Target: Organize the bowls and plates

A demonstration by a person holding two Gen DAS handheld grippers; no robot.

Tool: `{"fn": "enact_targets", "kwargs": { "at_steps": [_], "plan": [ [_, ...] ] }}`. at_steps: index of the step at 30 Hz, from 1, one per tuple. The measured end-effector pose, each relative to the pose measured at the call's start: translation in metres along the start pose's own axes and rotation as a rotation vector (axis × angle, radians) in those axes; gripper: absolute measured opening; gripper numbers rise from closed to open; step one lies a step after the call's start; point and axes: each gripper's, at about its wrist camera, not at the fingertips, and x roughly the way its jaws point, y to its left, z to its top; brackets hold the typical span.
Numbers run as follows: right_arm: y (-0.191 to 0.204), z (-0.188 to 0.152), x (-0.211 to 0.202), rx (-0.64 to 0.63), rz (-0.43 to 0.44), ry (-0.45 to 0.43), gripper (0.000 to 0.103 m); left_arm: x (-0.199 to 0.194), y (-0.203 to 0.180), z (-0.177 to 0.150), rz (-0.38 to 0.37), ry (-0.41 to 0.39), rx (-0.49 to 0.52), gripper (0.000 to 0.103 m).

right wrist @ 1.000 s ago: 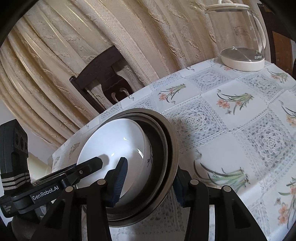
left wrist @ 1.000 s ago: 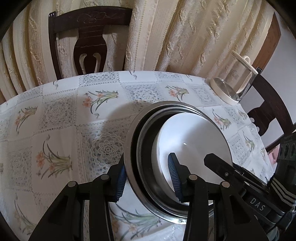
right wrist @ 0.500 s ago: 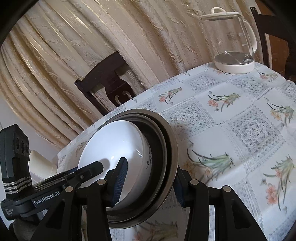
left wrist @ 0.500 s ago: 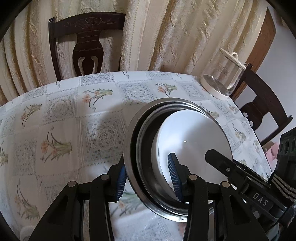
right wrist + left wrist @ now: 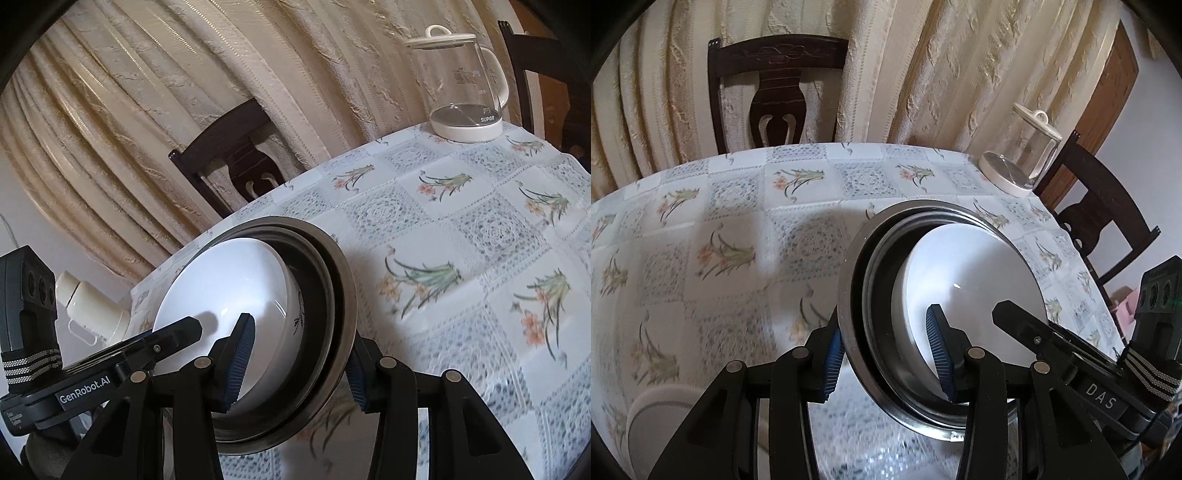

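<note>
Grippers, left [image 5: 884,360] and right [image 5: 295,363], clamped on round steel pans' rims [image 5: 849,295] holding white ceramic bowl [image 5: 971,273], mid-carry above floral-clothed bench [image 5: 738,236]; next, level set-down toward 12 o'clock.

Nested bowl stack gripped at both sides above the table

A stack of nested stainless-steel bowls [image 5: 855,295] held a white ceramic bowl [image 5: 971,273] inside; the white bowl had a glossy plain interior and a small dark floral mark on its outer wall, seen from the right wrist view [image 5: 297,317]. The stack tilted slightly, over the floral tablecloth, whether it touched the cloth could not be told. Each steel rim sat between a pair of blue-padded fingers, at opposite sides. A second white dish [image 5: 653,417], blurred, lay on the table at the near left, well apart from the stack.
</note>
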Motion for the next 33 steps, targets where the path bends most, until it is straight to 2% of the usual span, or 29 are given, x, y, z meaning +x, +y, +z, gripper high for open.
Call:
{"fn": "enact_targets", "kwargs": {
  "at_steps": [12, 16, 33],
  "plan": [
    [0.031, -0.020, -0.022, -0.055, 0.023, -0.003, 0.049, -0.044, 0.013, -0.031, 0.004, -0.034, -0.039, 0.044],
    [0.044, -0.029, -0.023, -0.073, 0.040, 0.010, 0.049, -0.057, 0.021, -0.044, 0.027, -0.062, -0.049, 0.044],
    [0.100, -0.063, -0.014, -0.156, 0.112, 0.084, 0.049, -0.110, 0.077, -0.088, 0.049, -0.128, -0.184, 0.044]
  ]
}}
